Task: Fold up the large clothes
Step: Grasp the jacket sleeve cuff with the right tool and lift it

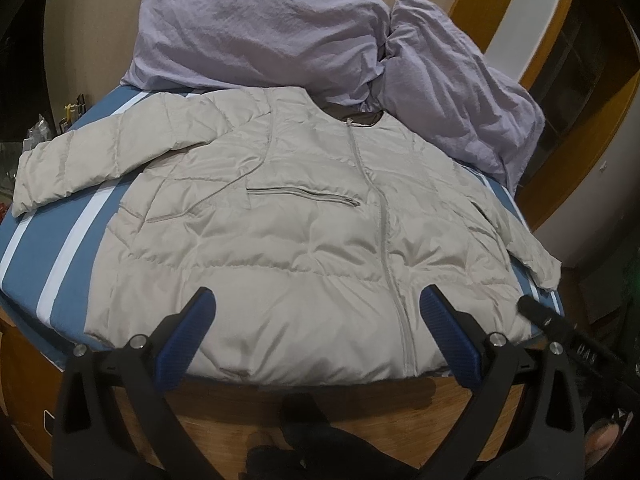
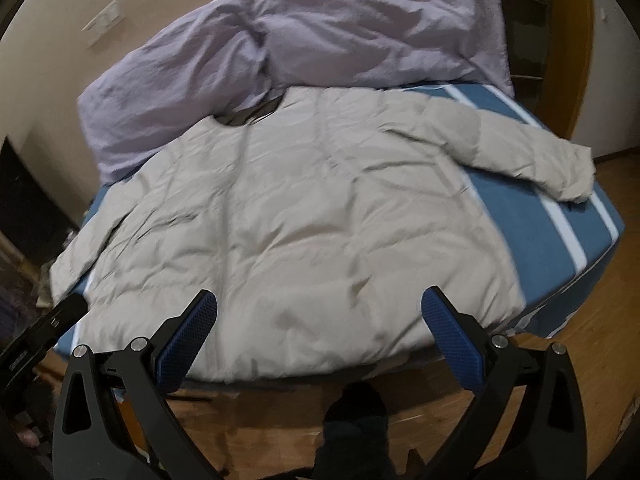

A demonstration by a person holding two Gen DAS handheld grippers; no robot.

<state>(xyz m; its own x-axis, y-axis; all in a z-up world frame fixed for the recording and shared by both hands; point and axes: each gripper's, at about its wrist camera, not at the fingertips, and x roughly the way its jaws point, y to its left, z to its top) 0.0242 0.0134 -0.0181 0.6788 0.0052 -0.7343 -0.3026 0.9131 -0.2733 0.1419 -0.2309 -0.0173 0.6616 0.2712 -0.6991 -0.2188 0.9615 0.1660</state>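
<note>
On the bed, the puffy jacket lies flat, its collar tucked under purple pillows. Left claw and right claw gape wide, holding nothing.

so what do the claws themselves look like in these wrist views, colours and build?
Both match: the left claw and right claw each have two black, triangular-cutout plastic arms with silver pivot bolts. Their fingers carry blue pads with a fine grid texture. No cables or sleeves show; markings on the black bar at the frame edge are unreadable.
</note>
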